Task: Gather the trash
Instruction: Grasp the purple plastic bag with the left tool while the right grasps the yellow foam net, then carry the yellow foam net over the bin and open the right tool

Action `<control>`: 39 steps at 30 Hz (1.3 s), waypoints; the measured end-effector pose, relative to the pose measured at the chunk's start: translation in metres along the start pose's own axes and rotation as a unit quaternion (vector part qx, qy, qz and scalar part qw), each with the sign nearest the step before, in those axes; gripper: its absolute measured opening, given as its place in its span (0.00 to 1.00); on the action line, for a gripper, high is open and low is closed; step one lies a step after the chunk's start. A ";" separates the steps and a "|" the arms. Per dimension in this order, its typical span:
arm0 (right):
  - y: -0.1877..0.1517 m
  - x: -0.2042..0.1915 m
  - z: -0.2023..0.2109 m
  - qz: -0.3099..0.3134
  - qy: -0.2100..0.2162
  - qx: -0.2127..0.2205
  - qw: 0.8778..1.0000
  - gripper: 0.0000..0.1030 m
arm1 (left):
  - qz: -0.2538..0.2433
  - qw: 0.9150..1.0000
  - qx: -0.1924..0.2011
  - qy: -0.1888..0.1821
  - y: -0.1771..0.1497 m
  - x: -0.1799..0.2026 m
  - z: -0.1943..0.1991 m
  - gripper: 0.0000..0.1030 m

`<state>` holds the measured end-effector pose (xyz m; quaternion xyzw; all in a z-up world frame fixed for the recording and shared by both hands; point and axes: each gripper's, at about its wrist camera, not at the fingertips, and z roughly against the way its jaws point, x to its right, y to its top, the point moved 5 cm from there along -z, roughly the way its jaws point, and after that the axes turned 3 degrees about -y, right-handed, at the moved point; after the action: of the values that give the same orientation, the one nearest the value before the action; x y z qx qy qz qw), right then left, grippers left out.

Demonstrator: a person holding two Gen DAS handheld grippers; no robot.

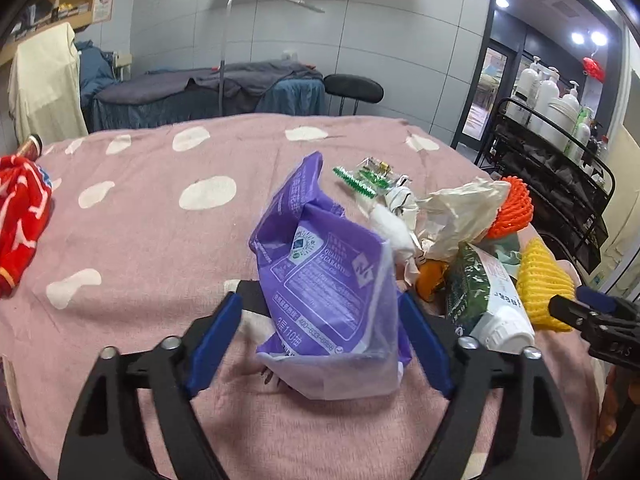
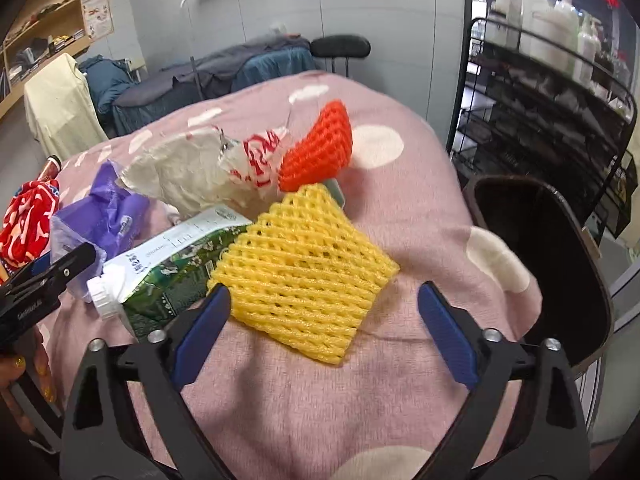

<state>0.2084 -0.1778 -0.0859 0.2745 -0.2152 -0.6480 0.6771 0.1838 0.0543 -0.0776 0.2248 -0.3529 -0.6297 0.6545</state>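
Note:
Trash lies in a pile on a pink spotted blanket (image 1: 160, 240). My left gripper (image 1: 320, 312) is open, its blue fingers on either side of a purple tissue wrapper (image 1: 324, 280) that stands between them. My right gripper (image 2: 324, 304) is open just in front of a yellow foam net (image 2: 304, 276), with the net's near corner between its fingers. A green and white carton (image 2: 168, 272), an orange foam net (image 2: 320, 148), a crumpled white bag (image 2: 180, 172) and a red-printed wrapper (image 2: 260, 160) lie behind. A dark bin (image 2: 560, 260) stands open at the blanket's right edge.
A red patterned cloth (image 1: 20, 216) lies at the far left of the blanket. Small green packets (image 1: 360, 180) lie behind the pile. A black wire rack (image 2: 560, 100) with white bottles stands at the right. A covered bed and a black stool (image 1: 352, 88) are further back.

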 end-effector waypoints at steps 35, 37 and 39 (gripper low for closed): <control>-0.022 0.016 0.072 -0.009 0.025 0.098 0.995 0.11 | -0.028 0.986 0.145 -0.073 0.010 0.060 0.104 0.38; -0.022 0.023 0.077 -0.015 0.019 0.104 0.994 0.11 | -0.038 0.985 0.148 -0.085 0.011 0.071 0.106 0.38; -0.022 0.032 0.082 -0.023 0.015 0.109 0.994 0.11 | -0.047 0.983 0.150 -0.096 0.011 0.081 0.107 0.38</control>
<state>0.1408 -0.2170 -0.0407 0.3609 -0.2684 -0.6319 0.6312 0.1076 -0.0080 0.0145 0.2752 -0.4938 -0.6183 0.5460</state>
